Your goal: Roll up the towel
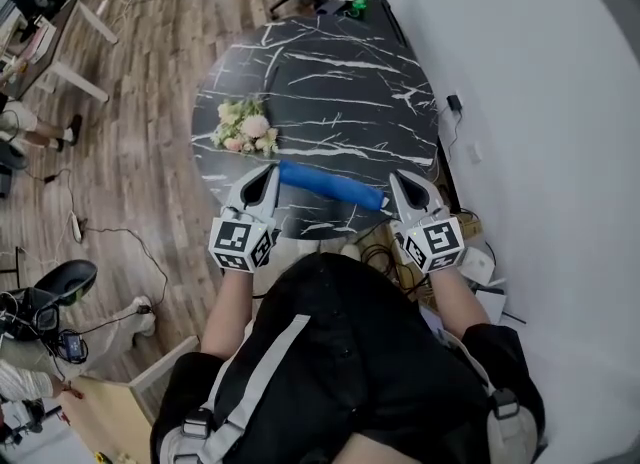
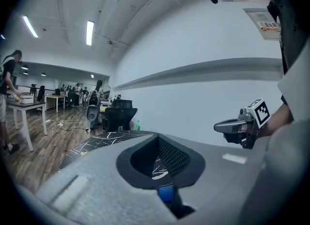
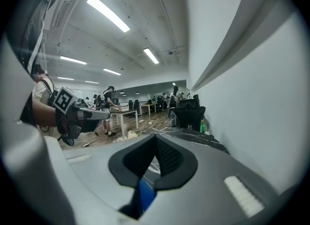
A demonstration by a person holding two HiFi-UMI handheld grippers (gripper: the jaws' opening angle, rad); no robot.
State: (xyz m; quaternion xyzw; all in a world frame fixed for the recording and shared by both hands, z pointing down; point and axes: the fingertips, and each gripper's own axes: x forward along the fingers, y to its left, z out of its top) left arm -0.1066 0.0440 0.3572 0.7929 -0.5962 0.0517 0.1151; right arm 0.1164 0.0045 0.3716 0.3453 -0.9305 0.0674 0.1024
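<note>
Both closed; towel roll [image 1: 330, 185] spans left gripper [image 1: 270, 174] to right gripper [image 1: 397, 184].

Left gripper [image 2: 158, 144] jaws closed, pinching a sliver of blue towel [image 2: 165, 193] near their base; marble table [image 2: 97, 145] past the tips, right gripper [image 2: 219, 126] at right against the white wall [image 2: 193, 73].

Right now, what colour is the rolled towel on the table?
The towel is blue, clearest in the head view.

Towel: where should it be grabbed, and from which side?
The towel is a long thin roll lying crosswise, so grip its two ends, coming from the near table edge. The left gripper and right gripper are shut there.
</note>
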